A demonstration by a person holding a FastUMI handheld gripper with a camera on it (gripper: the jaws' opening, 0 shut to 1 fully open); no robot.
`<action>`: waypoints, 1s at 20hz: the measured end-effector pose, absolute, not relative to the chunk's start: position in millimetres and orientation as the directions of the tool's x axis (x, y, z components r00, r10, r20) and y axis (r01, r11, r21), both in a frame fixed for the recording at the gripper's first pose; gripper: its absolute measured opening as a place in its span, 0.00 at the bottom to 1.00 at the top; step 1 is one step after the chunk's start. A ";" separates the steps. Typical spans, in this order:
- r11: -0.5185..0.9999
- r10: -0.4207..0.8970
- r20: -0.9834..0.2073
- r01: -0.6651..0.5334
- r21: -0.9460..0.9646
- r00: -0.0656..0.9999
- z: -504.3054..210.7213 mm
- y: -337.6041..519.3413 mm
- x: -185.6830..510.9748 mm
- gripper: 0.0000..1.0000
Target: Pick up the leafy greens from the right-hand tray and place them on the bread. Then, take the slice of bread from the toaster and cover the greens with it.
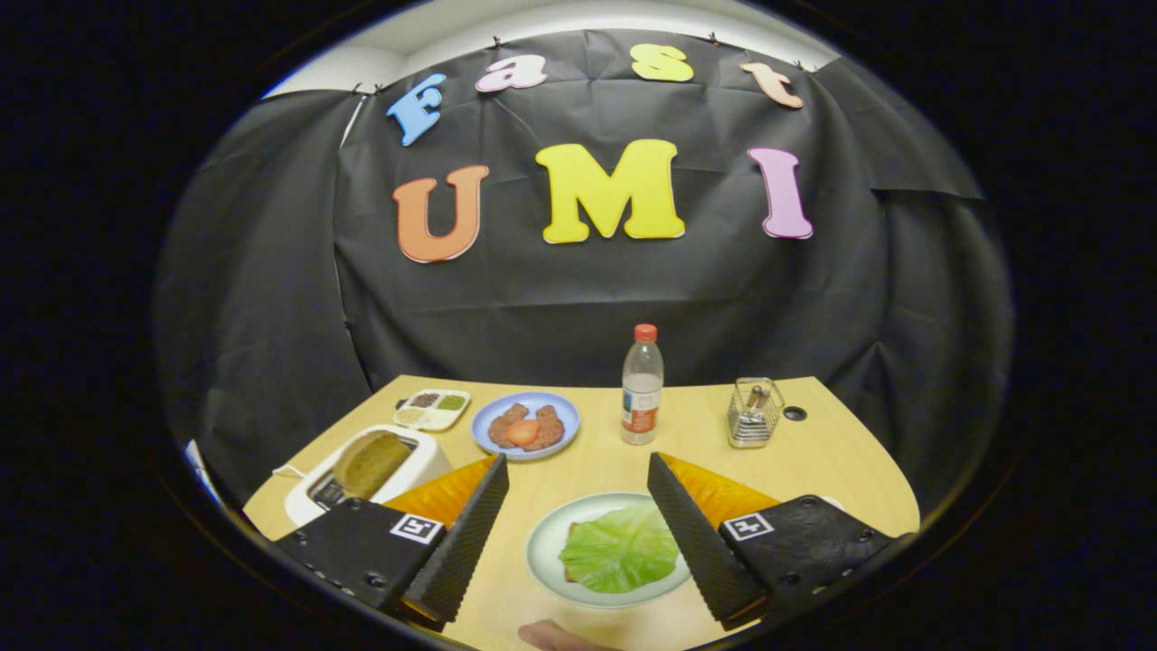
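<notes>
On the worktop (pixel 615 461) the toaster (pixel 362 475), ahead and left of the jaws, holds the bread slice (pixel 371 461). The lettuce leaf (pixel 622 549) already covers bread on the plate (pixel 542 542) between them. Gripper (pixel 578 506) hovers level, wide open, empty; best swing left, descend over the slice, pinch its faces.
</notes>
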State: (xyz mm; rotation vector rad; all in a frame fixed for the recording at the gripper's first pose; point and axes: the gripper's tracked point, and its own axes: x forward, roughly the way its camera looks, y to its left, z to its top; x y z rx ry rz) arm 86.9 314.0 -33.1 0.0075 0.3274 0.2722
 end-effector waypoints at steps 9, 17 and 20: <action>0.959 0.278 -0.330 -0.282 0.036 0.902 -26.1 421.6 74.1 0.96; 0.965 0.255 -0.443 -0.252 0.065 0.859 -77.0 483.9 90.8 0.89; 0.975 0.212 -0.476 -0.215 0.049 0.853 -87.1 486.5 91.8 0.85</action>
